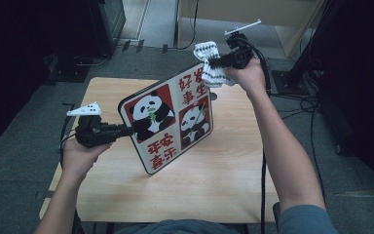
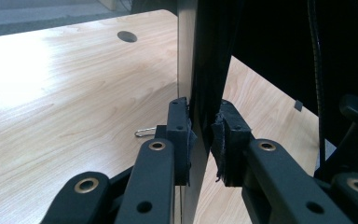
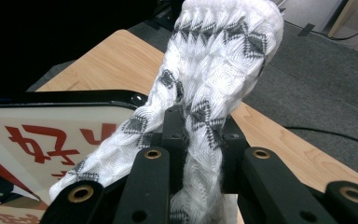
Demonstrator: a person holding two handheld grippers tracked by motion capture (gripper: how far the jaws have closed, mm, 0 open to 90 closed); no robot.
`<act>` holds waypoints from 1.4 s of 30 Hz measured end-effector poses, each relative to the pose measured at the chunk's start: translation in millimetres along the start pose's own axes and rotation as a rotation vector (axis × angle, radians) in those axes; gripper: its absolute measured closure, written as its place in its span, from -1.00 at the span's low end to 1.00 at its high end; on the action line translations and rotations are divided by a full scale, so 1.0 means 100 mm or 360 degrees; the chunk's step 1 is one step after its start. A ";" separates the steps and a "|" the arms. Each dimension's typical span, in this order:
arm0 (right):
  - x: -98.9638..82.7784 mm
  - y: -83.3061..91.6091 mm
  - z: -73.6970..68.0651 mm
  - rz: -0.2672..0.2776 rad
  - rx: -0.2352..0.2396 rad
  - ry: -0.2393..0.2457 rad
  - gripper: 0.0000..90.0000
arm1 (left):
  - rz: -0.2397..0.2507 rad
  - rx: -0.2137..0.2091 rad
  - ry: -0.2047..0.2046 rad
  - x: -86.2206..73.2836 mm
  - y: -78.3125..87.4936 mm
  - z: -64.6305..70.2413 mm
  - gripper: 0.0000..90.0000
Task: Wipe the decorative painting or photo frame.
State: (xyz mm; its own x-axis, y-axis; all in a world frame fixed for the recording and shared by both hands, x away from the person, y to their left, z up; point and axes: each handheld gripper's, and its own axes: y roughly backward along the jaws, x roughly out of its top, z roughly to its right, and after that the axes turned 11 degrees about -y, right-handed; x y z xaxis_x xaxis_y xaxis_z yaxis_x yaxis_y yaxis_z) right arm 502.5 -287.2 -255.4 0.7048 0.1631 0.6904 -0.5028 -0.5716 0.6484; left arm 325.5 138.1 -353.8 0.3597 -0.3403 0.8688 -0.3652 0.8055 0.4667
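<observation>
Panda-printed tray (image 1: 168, 119), red-lettered, clamped by left gripper (image 1: 126, 130); right gripper (image 1: 214, 62) pinches patterned white cloth (image 1: 210, 66).

You have one panda tray (image 1: 168, 119), one white patterned cloth (image 1: 210, 63), one wooden table (image 1: 233, 165), two grippers, and one paper clip (image 2: 144, 132) lying there.

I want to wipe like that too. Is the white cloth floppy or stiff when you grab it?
Probably floppy: the cloth bunches and droops around the right gripper pinching it. It looks knitted and soft, so likely light, unlikely to slip. The panda board looks stiff: clamped at one edge, it stays flat.
</observation>
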 end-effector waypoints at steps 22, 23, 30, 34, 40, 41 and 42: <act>-0.24 -0.08 0.12 -0.0090 0.0009 0.0034 0.79 | 0.0004 0.0001 0.0012 0.00 0.00 -0.01 0.74; -0.26 -0.08 0.13 -0.0093 0.0010 0.0042 0.79 | 0.0004 0.0001 0.0012 0.00 0.00 -0.01 0.74; -0.32 -0.11 0.15 -0.0116 0.0011 0.0046 0.79 | 0.0004 -0.0003 0.0017 -0.01 0.00 -0.01 0.74; -0.35 -0.12 0.17 -0.0130 0.0012 0.0046 0.79 | 0.0005 -0.0004 0.0018 -0.01 0.00 -0.01 0.74; -0.41 -0.15 0.18 -0.0150 0.0000 0.0077 0.79 | 0.0002 -0.0011 0.0018 -0.01 0.00 -0.02 0.74; -0.43 -0.15 0.18 -0.0152 0.0005 0.0072 0.79 | 0.0003 -0.0011 0.0019 -0.01 0.00 -0.02 0.74; -0.43 -0.15 0.18 -0.0153 0.0005 0.0074 0.79 | 0.0002 -0.0012 0.0020 -0.01 0.00 -0.02 0.74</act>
State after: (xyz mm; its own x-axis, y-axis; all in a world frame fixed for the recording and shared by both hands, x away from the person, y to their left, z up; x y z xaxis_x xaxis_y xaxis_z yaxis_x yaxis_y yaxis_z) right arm 488.9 -300.2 -301.0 0.7257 0.2541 0.6393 -0.4326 -0.5540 0.7113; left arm 326.9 139.1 -354.9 0.3699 -0.3334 0.8672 -0.3591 0.8095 0.4644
